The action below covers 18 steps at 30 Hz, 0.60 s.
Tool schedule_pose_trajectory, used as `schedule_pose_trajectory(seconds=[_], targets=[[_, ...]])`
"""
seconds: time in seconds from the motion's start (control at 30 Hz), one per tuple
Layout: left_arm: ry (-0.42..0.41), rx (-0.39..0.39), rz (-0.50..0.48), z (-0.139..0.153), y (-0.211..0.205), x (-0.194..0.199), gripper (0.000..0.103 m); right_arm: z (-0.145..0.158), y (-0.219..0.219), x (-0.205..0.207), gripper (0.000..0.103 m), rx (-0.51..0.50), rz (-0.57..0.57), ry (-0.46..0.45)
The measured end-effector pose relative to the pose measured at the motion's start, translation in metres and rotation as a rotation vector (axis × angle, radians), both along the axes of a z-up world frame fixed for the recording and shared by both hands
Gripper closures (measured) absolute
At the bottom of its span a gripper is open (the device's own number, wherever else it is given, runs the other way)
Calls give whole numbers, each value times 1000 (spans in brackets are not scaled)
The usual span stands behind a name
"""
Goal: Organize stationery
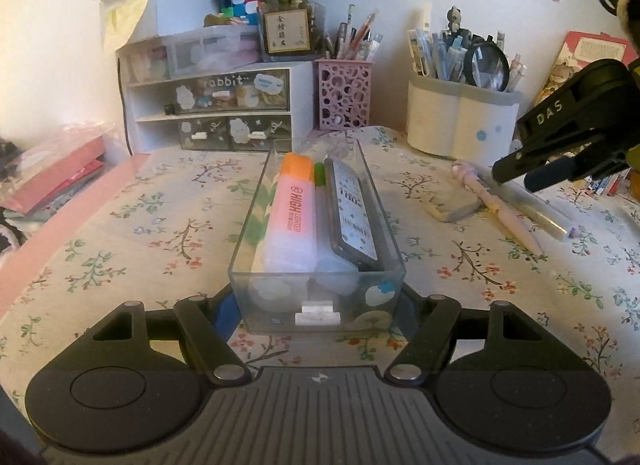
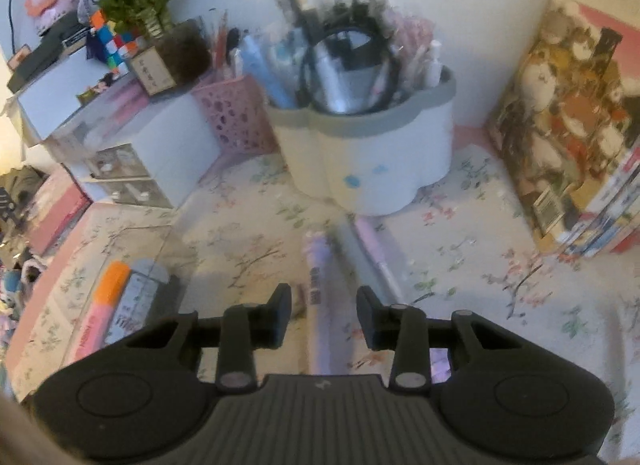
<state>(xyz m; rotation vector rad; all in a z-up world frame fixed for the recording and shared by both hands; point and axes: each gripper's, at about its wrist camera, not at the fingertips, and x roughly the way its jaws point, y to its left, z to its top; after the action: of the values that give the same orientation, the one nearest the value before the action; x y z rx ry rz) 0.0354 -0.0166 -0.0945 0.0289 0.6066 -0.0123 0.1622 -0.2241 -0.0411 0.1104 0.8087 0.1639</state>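
1. Desk with floral cloth (image 1: pixel 160 225): carries all items listed below.
2. White cloud-shaped pen holder (image 1: pixel 460 121): at the back right, crowded with pens and a magnifying glass (image 1: pixel 486 65). A pink perforated pen cup (image 1: pixel 344 95) stands to its left, beside a small drawer unit (image 1: pixel 212 109).
3. Clear plastic drawer tray (image 1: pixel 316 305): mid-desk, holding an orange-capped pink highlighter (image 1: pixel 288 209), a green-tipped marker (image 1: pixel 319 175) and a dark flat case (image 1: pixel 352 213).
4. Left gripper (image 1: pixel 316 307): fingers closed against the tray's near end, one on each side, gripping it.
5. Right gripper (image 2: pixel 324 313): fingers partly open, nothing held; a lilac pen (image 2: pixel 318 285) lies on the cloth between them, not pinched.
6. Loose stationery right of the tray: the lilac pen, a silver pen (image 1: pixel 532 205) just beside it, and a grey eraser (image 1: pixel 452 205) near them.
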Motion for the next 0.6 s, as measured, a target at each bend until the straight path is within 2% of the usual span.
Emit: schedule_pose_trajectory(seconds=[0.1,0.27,0.5,0.6], targets=[[2,3,-11,0,-4,0,31,4,-11,3,76,-17,-19,-14],[6,4,-28,0,-10,1,31,-8,-7,12,91,-115,41,39],[5,6,-31,0,-10,1,31,-13,12,21,91,-213,85,61],[5,7,-33,0,-10,1,31,-14,16,19,91,-224,79,60]])
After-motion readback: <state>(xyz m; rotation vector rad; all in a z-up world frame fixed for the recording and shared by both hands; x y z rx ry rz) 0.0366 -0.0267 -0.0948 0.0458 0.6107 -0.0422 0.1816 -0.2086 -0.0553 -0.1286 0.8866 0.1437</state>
